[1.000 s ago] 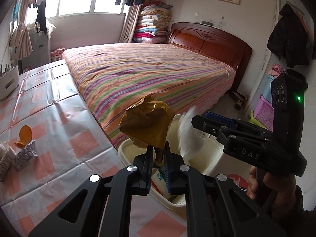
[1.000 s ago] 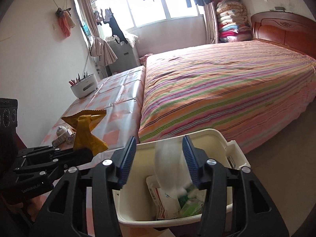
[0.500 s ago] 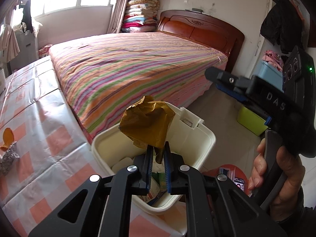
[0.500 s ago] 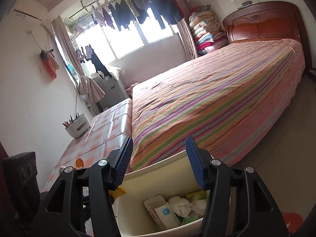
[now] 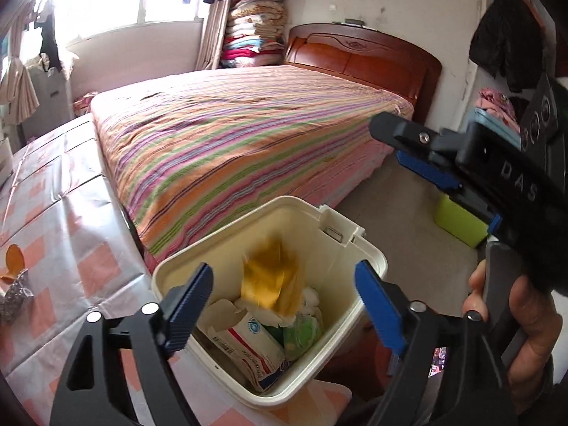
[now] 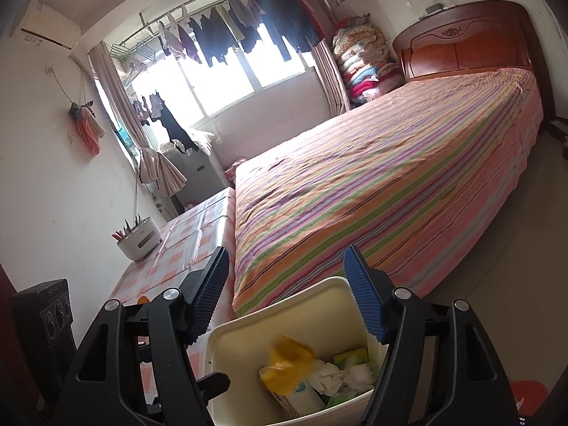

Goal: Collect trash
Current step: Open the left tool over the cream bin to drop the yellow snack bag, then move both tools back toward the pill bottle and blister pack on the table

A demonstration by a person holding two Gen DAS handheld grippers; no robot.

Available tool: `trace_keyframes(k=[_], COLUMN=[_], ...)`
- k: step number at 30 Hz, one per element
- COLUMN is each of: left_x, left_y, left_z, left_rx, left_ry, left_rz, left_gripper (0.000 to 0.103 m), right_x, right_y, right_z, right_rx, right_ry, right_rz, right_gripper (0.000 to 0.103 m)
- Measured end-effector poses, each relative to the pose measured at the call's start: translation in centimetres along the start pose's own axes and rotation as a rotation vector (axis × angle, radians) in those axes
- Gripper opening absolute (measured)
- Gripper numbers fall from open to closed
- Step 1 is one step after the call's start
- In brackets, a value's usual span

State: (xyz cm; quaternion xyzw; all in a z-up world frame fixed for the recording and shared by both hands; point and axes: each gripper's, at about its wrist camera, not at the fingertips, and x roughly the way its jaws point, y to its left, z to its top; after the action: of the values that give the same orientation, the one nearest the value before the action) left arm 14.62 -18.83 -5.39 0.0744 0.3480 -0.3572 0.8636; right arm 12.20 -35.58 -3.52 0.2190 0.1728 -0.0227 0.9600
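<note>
A cream trash bin (image 5: 369, 248) stands below the table edge, holding a white packet, tissues and green wrappers. A yellow wrapper (image 5: 269, 280) shows blurred inside it, loose and in mid-fall. My left gripper (image 5: 284, 284) hangs over the bin, jaws opening wide with nothing pressed between the pads. In the right wrist view the same wrapper (image 6: 287, 362) lies on the heap in the bin (image 6: 284, 305). My right gripper (image 6: 287, 259) is above the bin's far rim, jaws opening and empty. In the left wrist view the right gripper (image 5: 397, 145) is at the right, held by a hand (image 5: 525, 319).
A pink-checked tablecloth (image 5: 71, 213) covers the table at left, with a foil wrapper (image 5: 14, 294) and an orange scrap (image 5: 14, 259) on it. A striped bed (image 5: 248, 135) fills the middle. A green box (image 5: 461, 220) sits on the floor. A white pen holder (image 6: 140, 238) stands far back.
The left gripper's jaws sprang apart and let go of the yellow wrapper, which dropped into the bin. The right gripper's jaws widened and it tilted up over the bin.
</note>
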Motion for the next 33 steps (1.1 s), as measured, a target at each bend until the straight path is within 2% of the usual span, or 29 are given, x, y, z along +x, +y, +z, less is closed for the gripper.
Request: trace_keyframes(k=[3,10,14,22,25,33], left_x=[-0.7,-4.5,-6.2,-10.1,-12.0,-14.6], left_y=[0.7,4.9,9.4,17.3,20.5,28.6], left_z=[0.3,0.2,-0.7,-2.0,-2.9,-5.9], left_rx=[-0.015,-0.056,-0.124,-0.255,-0.298,-0.444], left_ry=[0.01,-0.072,-0.111,-0.165,-0.181,-0.144], left_rz=[0.004,0.116,0.228,0.356,0.429,0.498], left_gripper=[0.082,0.083,0.083,0.083,0.083,0.082], right_x=[0.1,0.9,2.2,4.9,5.9,8.4], right_y=[0.1,1.7,4.1,9.9,12.1,17.3], right_z=[-0.1,-0.1,-0.8,-2.5,-3.3,-5.9], right_rx=[0.006,0.001,-0.032,-0.08,-0.1,-0.151], right_ry=[0.006,0.026,0.054,0.125,0.156,0.233], right_rz=[0.012,0.057,0.09,0.196,0.233,0.319], right_gripper=[0.066,0.068,0.068,0.069,0.069,0.069])
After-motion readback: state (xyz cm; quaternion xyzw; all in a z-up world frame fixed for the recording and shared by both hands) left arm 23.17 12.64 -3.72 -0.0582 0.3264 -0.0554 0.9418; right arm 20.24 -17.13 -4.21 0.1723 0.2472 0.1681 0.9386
